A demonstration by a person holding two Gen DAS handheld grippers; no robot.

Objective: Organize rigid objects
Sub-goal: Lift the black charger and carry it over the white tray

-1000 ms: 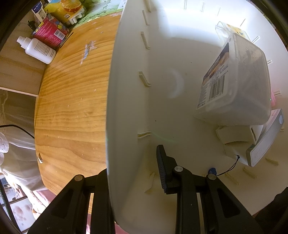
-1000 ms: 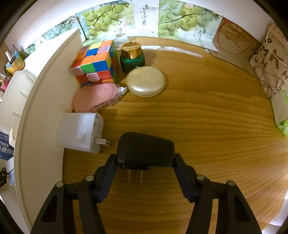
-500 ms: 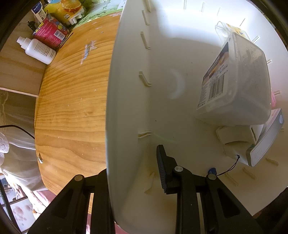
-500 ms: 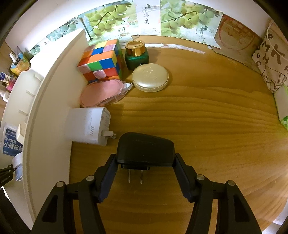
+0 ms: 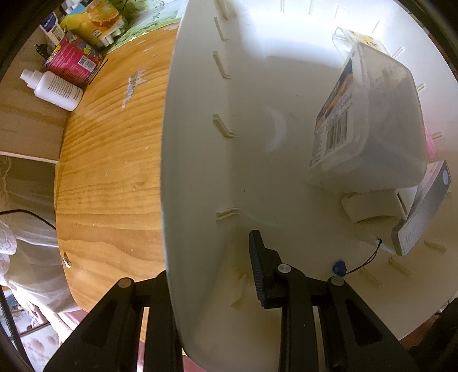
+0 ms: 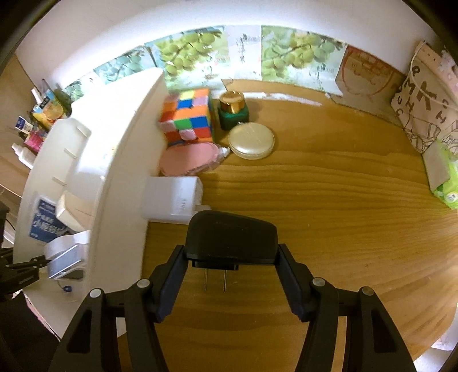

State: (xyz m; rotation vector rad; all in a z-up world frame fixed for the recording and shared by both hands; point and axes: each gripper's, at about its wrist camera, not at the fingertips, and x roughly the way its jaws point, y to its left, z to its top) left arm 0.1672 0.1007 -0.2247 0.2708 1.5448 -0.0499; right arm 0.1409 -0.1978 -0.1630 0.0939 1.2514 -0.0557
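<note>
Right tool [image 6: 232, 267] clamped on black charger [image 6: 232, 237]; left tool [image 5: 211, 274] grips white bin [image 5: 197, 171] wall

We see a wooden surface [image 6: 329, 200] with a pale grain. Along its far edge, printed posters of green grapes [image 6: 292, 54] lean against the wall, with a brown cardboard panel printed in red [image 6: 363, 74] beside them. A beige paper bag with brown lettering [image 6: 423, 114] stands at the far right corner, and a bright green packet [image 6: 446, 183] lies at the right edge. At the far left corner lies a white plastic bottle [image 5: 54, 88], just beside a pink-red packet [image 5: 73, 58] and a yellow carton [image 5: 97, 17]. Beyond the left edge we see pale cloth [image 5: 25, 251].
</note>
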